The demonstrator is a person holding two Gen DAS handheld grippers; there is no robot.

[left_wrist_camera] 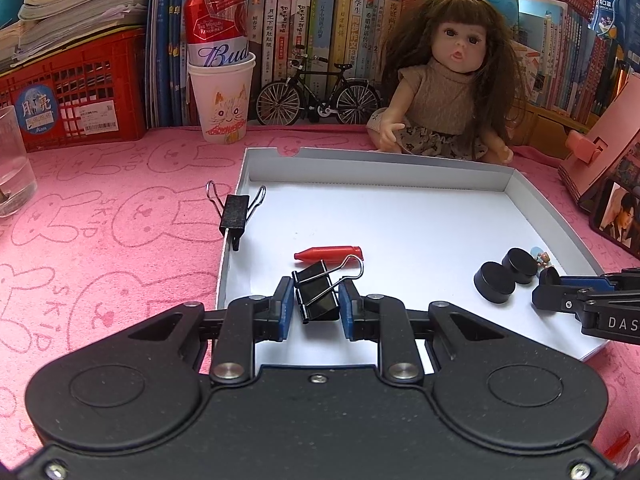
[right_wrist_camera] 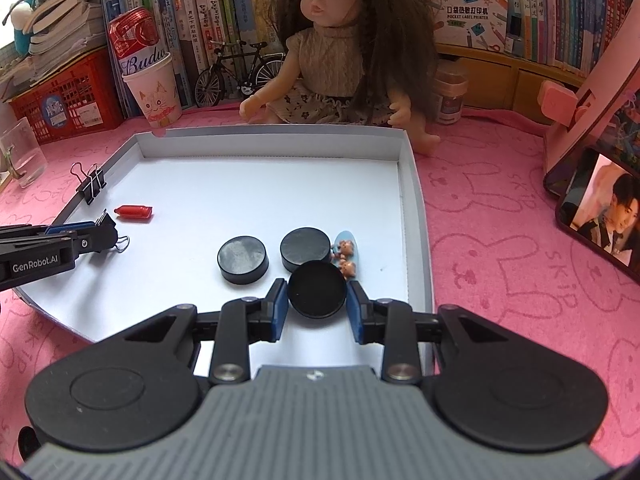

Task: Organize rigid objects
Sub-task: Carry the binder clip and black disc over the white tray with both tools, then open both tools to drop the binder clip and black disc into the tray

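Tabletop (left_wrist_camera: 100, 240) covered in pink cloth printed with rabbit outlines. Rear lined with a row of upright books (left_wrist_camera: 320, 20); stacked books on a red crate (left_wrist_camera: 72, 92) at left. In front of the books: beer can (left_wrist_camera: 216, 20) standing in a white paper cup (left_wrist_camera: 222, 100), model bicycle (left_wrist_camera: 318, 96), long-haired doll (left_wrist_camera: 448, 92) seated at the tray's far edge. Clear glass (left_wrist_camera: 12, 172) at far left; pink stand (right_wrist_camera: 592, 92) and a phone (right_wrist_camera: 600, 216) showing a picture at right.

White shallow tray (right_wrist_camera: 412, 184) central on the cloth.

Count, binder clips: two. One binder clip on the rim (left_wrist_camera: 234, 216), fastened over the tray's left wall. One held binder clip (left_wrist_camera: 318, 298) over the tray's near left area, clamped between the blue pads of the left tool (left_wrist_camera: 316, 304); jaws closed on it.

Count, black discs: three. Two loose discs (right_wrist_camera: 243, 259) (right_wrist_camera: 302, 249) flat on the tray floor near its right side, just beside each other. One held disc (right_wrist_camera: 317, 289) gripped edge to edge by the right tool (right_wrist_camera: 318, 300), close in front of the right-hand loose disc; contact with the floor not discernible.

Count, red caps: one red cap (left_wrist_camera: 328, 253), lying on its side on the tray floor just beyond the held clip.

Count, small blue charms with bear figures: one bear charm (right_wrist_camera: 345, 254), beside the discs by the right wall.
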